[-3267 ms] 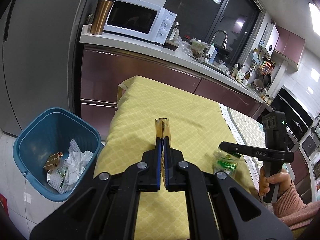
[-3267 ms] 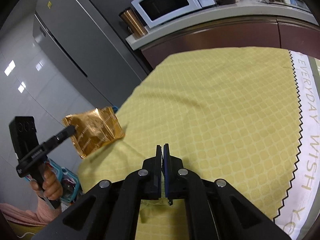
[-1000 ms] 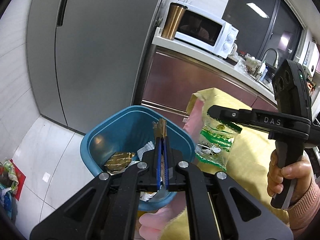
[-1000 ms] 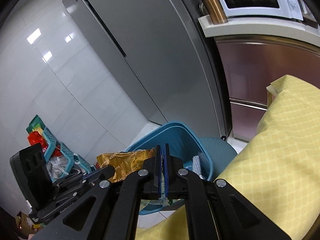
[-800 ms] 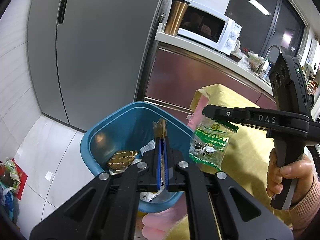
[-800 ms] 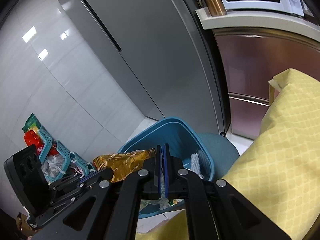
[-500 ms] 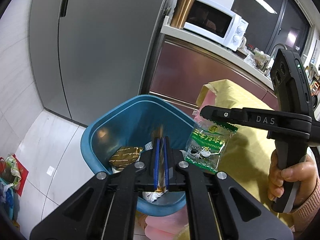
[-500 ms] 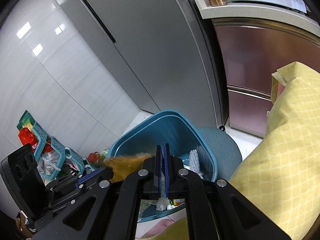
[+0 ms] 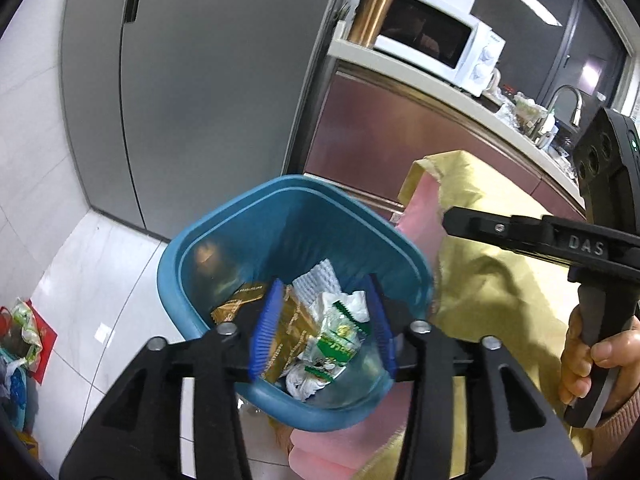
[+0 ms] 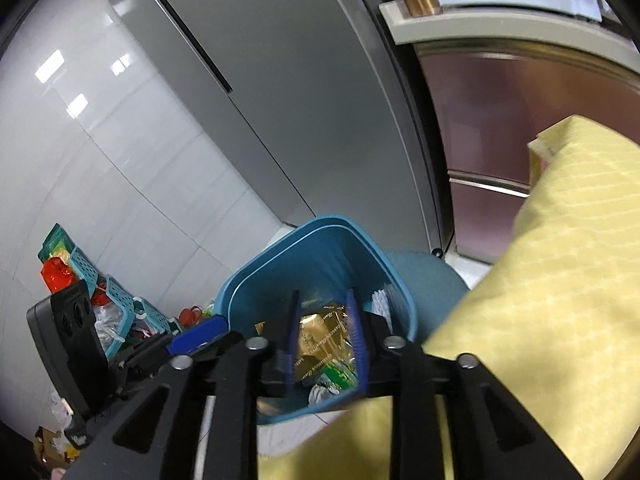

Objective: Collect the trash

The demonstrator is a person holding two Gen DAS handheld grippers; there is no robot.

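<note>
A blue trash bin (image 9: 224, 236) stands on the floor beside the table; it also shows in the right wrist view (image 10: 280, 268). Inside lie a gold snack bag (image 9: 292, 332), a green-and-white wrapper (image 9: 338, 340) and crumpled white paper (image 9: 320, 280). The gold bag also shows in the right wrist view (image 10: 320, 340). My left gripper (image 9: 322, 320) is open and empty above the bin. My right gripper (image 10: 322, 332) is open and empty above the bin; its body shows at the right of the left wrist view (image 9: 552, 236).
The table with a yellow checked cloth (image 10: 560, 280) is right of the bin. A grey fridge (image 9: 200, 80) stands behind it. A counter (image 9: 420, 76) carries a microwave (image 9: 436, 52) and a copper tumbler (image 9: 372, 8). Teal baskets with clutter (image 10: 112, 304) stand on the floor at left.
Both grippers opened. The gold bag left my left gripper and the green wrapper left my right gripper; both now lie in the bin.
</note>
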